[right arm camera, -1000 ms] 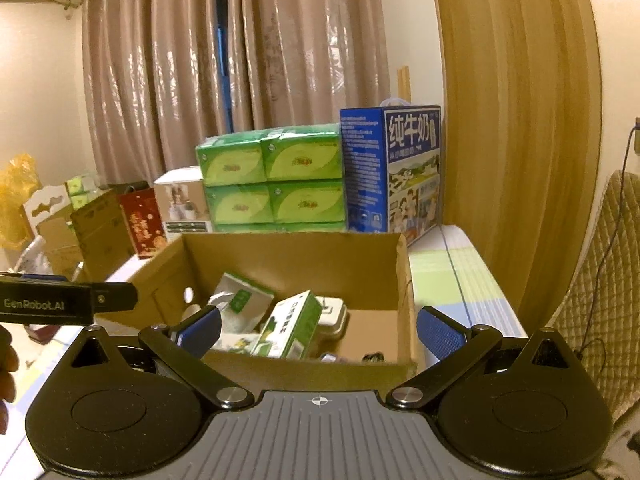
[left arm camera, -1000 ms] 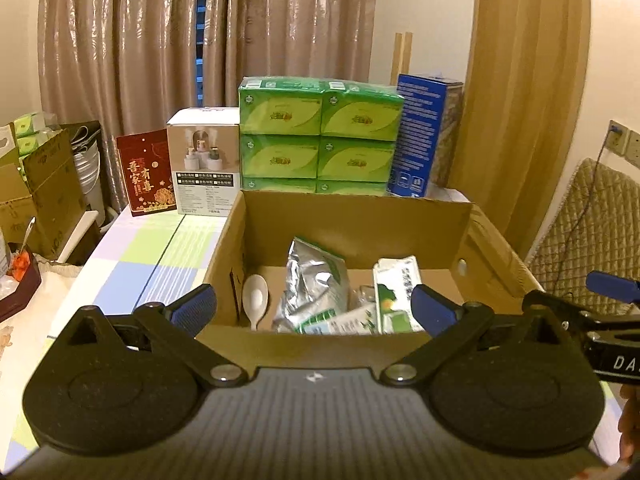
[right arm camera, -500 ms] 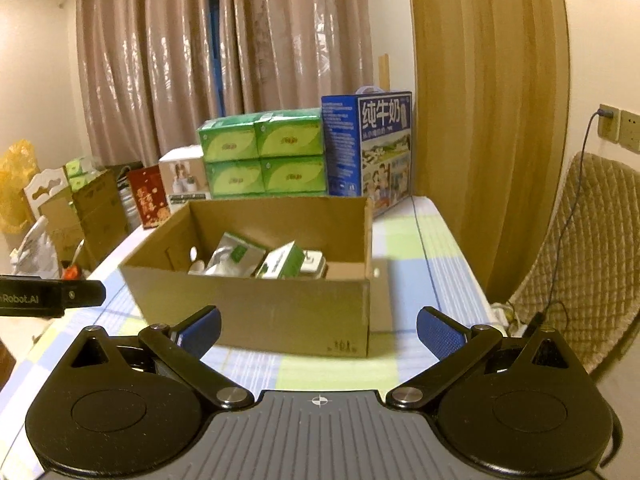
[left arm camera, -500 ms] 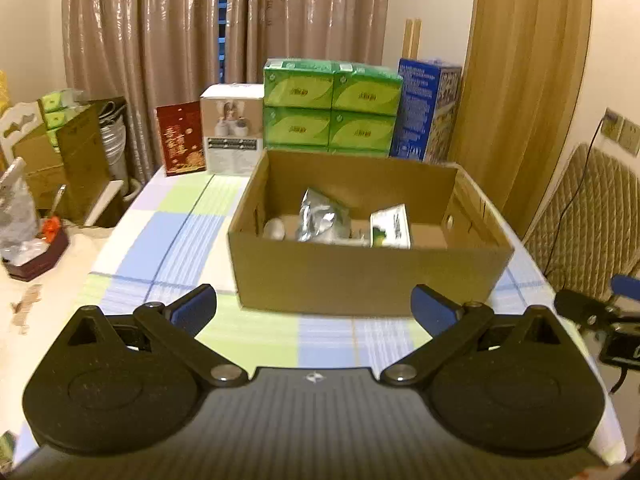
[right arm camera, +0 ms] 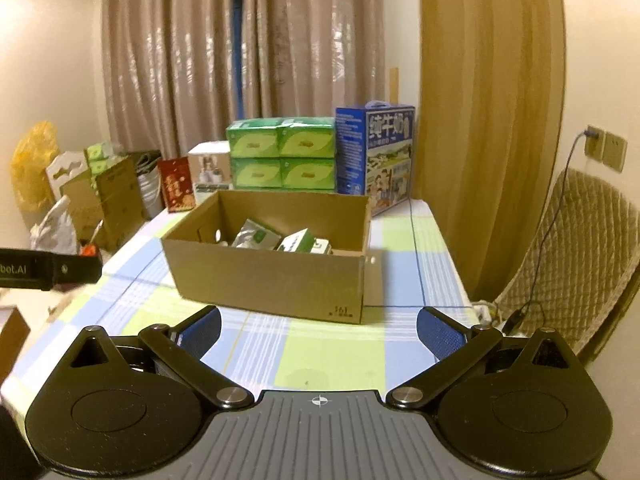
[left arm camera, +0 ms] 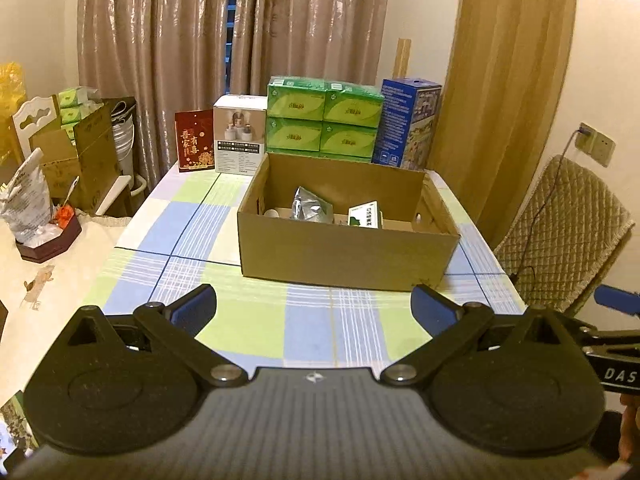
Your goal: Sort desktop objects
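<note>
Both your left gripper [left arm camera: 314,308] and right gripper [right arm camera: 319,326] hang spread and empty, the cardboard box [left arm camera: 344,256] straight ahead on the checked tablecloth [left arm camera: 304,328], long side facing you, neither clearly nearer.

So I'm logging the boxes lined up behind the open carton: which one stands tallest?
The blue milk box, at the right end of the row; its top sits above the green tissue packs beside it.

The near wall of the open brown cardboard box [left arm camera: 344,256] hides the lower parts of the crinkled silver foil pouch [left arm camera: 310,209] and green-and-white carton [left arm camera: 365,216]; a small white object [left arm camera: 272,213] at its 9 o'clock corner is too small to identify.
</note>
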Demonstrator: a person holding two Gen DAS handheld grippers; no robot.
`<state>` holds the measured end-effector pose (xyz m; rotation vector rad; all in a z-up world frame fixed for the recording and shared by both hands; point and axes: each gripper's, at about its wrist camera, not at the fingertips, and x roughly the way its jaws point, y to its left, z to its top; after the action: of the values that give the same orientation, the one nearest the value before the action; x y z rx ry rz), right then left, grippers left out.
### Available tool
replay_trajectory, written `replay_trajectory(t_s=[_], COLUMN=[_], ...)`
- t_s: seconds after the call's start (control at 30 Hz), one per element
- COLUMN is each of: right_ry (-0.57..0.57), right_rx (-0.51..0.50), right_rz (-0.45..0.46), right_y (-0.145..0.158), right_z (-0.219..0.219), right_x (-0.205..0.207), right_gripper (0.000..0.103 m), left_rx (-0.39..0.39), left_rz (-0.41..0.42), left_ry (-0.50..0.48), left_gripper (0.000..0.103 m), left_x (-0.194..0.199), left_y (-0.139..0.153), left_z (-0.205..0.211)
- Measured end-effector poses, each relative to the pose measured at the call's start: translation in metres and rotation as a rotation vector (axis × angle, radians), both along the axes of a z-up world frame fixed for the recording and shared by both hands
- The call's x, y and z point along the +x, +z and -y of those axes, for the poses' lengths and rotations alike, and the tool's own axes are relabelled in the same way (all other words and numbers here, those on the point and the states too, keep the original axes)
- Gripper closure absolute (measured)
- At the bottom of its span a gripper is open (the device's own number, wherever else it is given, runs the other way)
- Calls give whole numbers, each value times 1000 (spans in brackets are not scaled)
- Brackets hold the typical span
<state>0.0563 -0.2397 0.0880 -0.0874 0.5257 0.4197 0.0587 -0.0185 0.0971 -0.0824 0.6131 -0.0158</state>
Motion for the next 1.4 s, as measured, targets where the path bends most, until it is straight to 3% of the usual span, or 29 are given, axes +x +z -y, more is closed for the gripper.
replay_trajectory(t_s=[0.53, 1.4], right_ry=[4, 4], right_rx=[39, 38], right_rz=[-30, -45], right_y=[14, 9], right_z=[10, 13], right_x=[-42, -52], right_gripper=[2, 2], left_rx=[-25, -19], left_rz=[32, 8], left_ry=[14, 19], left_gripper=[1, 1], left_x=[-58, -64], left_y=[16, 11], left_z=[3, 10])
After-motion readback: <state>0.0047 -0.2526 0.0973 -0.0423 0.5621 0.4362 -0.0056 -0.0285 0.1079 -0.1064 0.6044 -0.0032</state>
